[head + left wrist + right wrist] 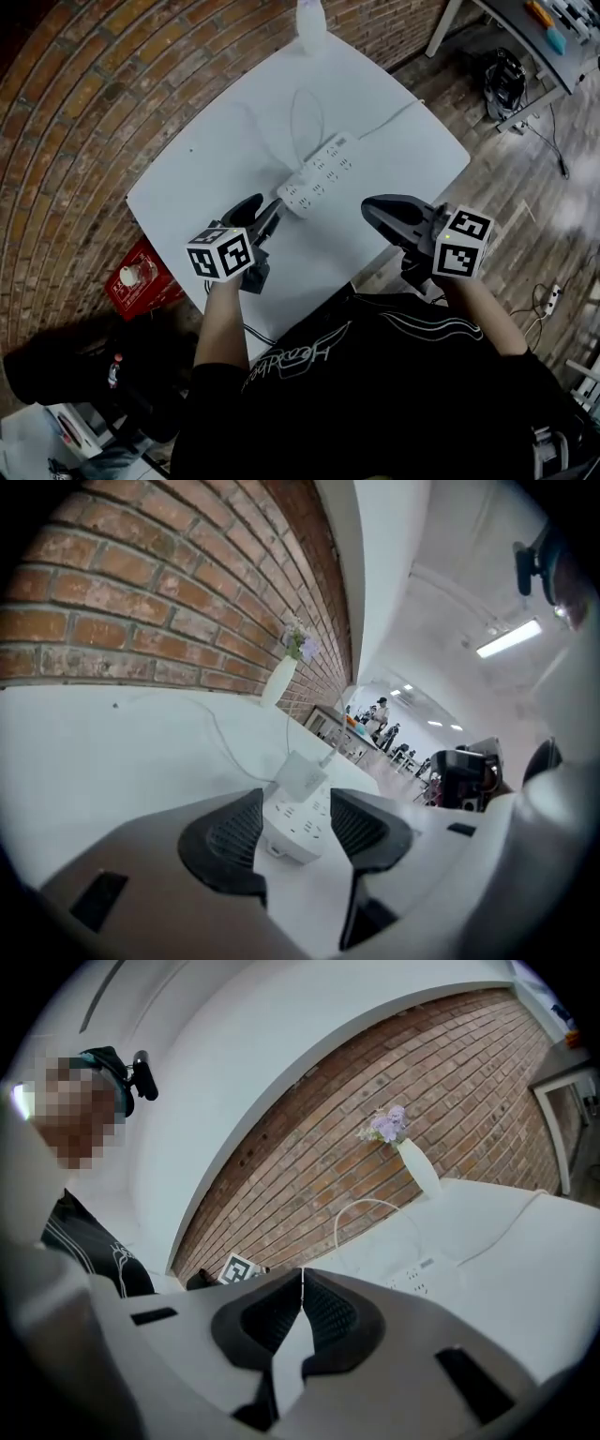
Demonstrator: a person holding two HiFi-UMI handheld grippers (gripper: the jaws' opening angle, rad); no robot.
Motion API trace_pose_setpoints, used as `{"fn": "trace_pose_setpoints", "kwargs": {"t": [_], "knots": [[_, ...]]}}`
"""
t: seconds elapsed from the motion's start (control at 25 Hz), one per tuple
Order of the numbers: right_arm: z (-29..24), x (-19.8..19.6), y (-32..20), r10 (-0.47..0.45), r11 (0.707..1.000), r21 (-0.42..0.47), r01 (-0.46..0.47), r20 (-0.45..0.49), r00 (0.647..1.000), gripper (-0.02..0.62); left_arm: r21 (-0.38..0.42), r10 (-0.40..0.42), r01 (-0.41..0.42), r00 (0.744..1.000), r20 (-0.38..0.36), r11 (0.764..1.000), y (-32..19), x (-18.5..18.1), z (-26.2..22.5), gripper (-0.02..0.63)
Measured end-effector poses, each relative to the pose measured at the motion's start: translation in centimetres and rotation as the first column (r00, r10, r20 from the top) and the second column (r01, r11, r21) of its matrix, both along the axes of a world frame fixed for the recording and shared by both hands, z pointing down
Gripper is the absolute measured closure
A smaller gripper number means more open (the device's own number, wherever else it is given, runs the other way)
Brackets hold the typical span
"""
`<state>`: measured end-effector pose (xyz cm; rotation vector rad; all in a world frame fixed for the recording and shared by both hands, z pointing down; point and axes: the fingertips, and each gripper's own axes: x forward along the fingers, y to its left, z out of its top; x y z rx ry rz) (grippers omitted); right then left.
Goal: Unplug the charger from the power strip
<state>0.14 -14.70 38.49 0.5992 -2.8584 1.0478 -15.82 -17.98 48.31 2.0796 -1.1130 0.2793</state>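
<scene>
A white power strip (319,174) lies near the middle of the white tabletop (206,178), at a slant. The charger (302,775), a small white block, sits plugged in at the end of the strip that is far from the left gripper, and a thin white cable (298,117) makes a loop from there toward the vase (311,23) at the far edge, beside the brick wall (141,602). The left gripper (270,214) is low over the tabletop at the near end of the strip. Its fingers (225,841) stand wide apart, with the near end of the strip between them, and the pads do not press on it. The right gripper (370,208) is over the near right part of the tabletop, apart from the strip. Its fingers (272,1321) are closed together and hold nothing.
</scene>
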Motion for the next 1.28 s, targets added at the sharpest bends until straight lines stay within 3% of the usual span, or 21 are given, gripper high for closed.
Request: {"fn": "trace_pose_setpoints", "kwargs": {"t": [0.2, 0.36, 0.56, 0.84, 0.96, 1.12, 1.28], "knots": [[2.0, -1.0, -0.7, 0.001, 0.999, -0.046, -0.002, -0.014, 1.000, 0.597, -0.074, 0.018, -0.019, 1.000, -0.006, 0.997, -1.2, 0.0, 3.7, 0.396], [3.3, -1.8, -1.5, 0.001, 0.998, -0.070, -0.004, -0.031, 1.000, 0.598, -0.133, 0.001, -0.008, 0.998, -0.058, 0.991, -2.1, 0.1, 5.5, 0.397], [4.8, -2.4, -2.4, 0.004, 0.997, -0.078, -0.009, -0.059, 0.998, 0.597, -0.142, -0.037, 0.025, 0.996, -0.077, 0.989, -3.2, 0.1, 5.6, 0.446], [6.3, -3.3, -2.9, -0.009, 0.995, -0.099, 0.002, -0.073, 0.997, 0.597, -0.137, -0.005, 0.008, 1.000, 0.022, 0.991, -3.0, 0.5, 6.4, 0.499], [6.8, -3.8, -2.8, -0.027, 0.995, -0.101, 0.019, -0.079, 0.997, 0.597, -0.151, -0.003, 0.007, 1.000, 0.031, 0.988, -3.0, 0.5, 6.6, 0.502], [7.2, -4.5, -2.8, -0.047, 0.996, -0.079, 0.039, -0.100, 0.994, 0.597, -0.176, 0.000, 0.003, 1.000, 0.018, 0.984, -3.0, 0.5, 6.8, 0.500], [7.5, -5.7, -3.1, -0.068, 0.998, 0.002, 0.069, -0.157, 0.985, 0.595, -0.189, 0.006, -0.005, 1.000, 0.007, 0.982, -3.0, 0.4, 6.9, 0.500]]}}
